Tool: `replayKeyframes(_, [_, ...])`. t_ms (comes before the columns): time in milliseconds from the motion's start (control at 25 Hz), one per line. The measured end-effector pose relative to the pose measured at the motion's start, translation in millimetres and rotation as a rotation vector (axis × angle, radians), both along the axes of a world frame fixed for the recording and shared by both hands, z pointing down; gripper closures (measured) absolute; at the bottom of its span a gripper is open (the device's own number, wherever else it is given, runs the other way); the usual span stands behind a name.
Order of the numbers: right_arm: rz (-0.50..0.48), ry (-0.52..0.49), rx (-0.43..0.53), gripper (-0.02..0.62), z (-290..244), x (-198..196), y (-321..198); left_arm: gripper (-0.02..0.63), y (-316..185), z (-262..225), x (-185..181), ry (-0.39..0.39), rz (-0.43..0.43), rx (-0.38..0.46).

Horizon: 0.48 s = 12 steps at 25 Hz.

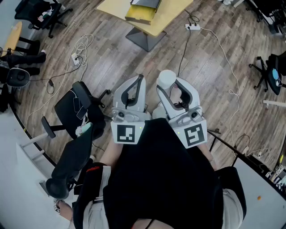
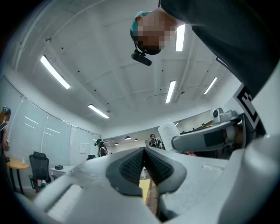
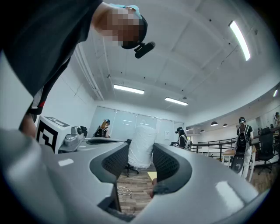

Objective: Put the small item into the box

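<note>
Your right tongs (image 1: pixel 172 85) are pinching the small white roll (image 1: pixel 166 78) close to your body, and your left tongs (image 1: pixel 140 80) are pressed together, empty. Hold that squeeze steady while you're carrying it to the far yellow table (image 1: pixel 172 15), where the box (image 1: pixel 143 14) seems to be sitting.

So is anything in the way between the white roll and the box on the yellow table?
No, nothing visible. The right gripper holds the white roll, and only bare floor lies between it and the box on the yellow table.
</note>
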State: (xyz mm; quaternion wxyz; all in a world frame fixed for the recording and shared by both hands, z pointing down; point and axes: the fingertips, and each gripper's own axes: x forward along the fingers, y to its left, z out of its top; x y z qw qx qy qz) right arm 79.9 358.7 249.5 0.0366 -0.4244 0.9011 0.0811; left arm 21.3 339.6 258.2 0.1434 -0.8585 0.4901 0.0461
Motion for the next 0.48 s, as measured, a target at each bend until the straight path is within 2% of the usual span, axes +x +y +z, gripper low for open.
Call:
replayKeyframes(200, [0.015, -0.005, -0.019, 0.417, 5, -23, -5, 0.604, -7, 10, -26, 0.001, 0.004, -0.033])
replayKeyframes(480, [0.029, 0.008, -0.024, 0.417, 8, -47, 3, 0.604, -1, 9, -47, 0.015, 0.026, -0.018])
